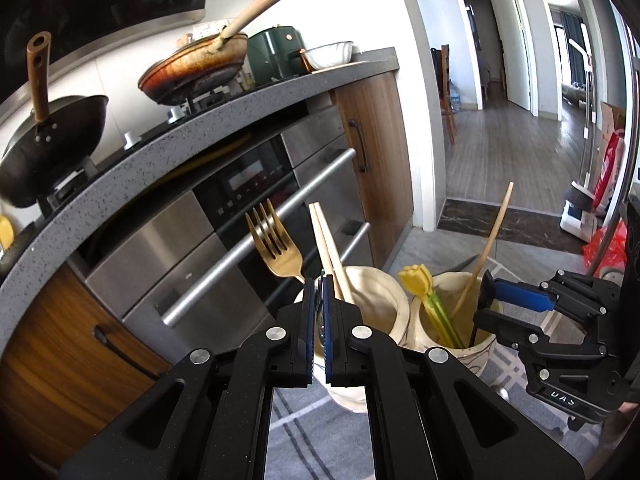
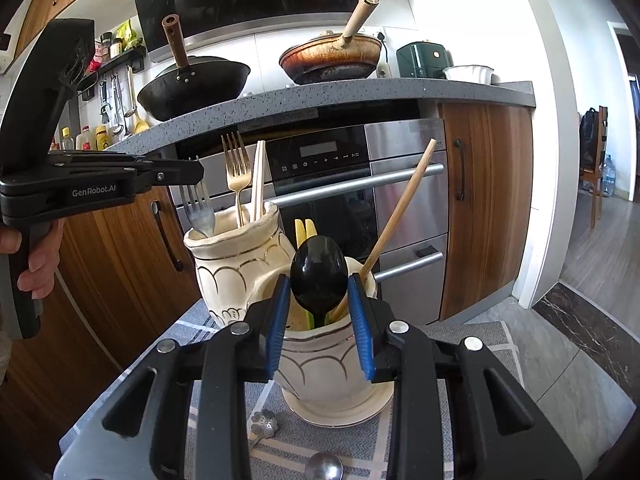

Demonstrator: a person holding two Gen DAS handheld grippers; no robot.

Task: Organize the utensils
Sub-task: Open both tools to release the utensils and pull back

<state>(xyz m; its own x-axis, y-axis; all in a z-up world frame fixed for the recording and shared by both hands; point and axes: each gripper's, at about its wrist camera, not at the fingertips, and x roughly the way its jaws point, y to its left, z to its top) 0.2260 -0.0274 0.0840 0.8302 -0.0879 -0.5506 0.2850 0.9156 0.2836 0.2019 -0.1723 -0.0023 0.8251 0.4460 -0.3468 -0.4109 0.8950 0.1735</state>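
Tongs on the left (image 2: 198, 174) clamp a silver fork (image 2: 198, 210) over the left cream jar (image 2: 236, 256), while the right tongs (image 2: 320, 320) grip a black spoon (image 2: 319, 276) over the neighbouring jar (image 2: 324, 372).

The silver fork (image 2: 196, 210) has its tine tips hidden behind the left hand-held gripper (image 2: 196, 172). Inside the right jar (image 2: 332, 364), the black spoon (image 2: 319, 276) handle's lower end is out of sight. Below that jar, a round metal piece (image 2: 324, 472) is cut off by the bottom edge.
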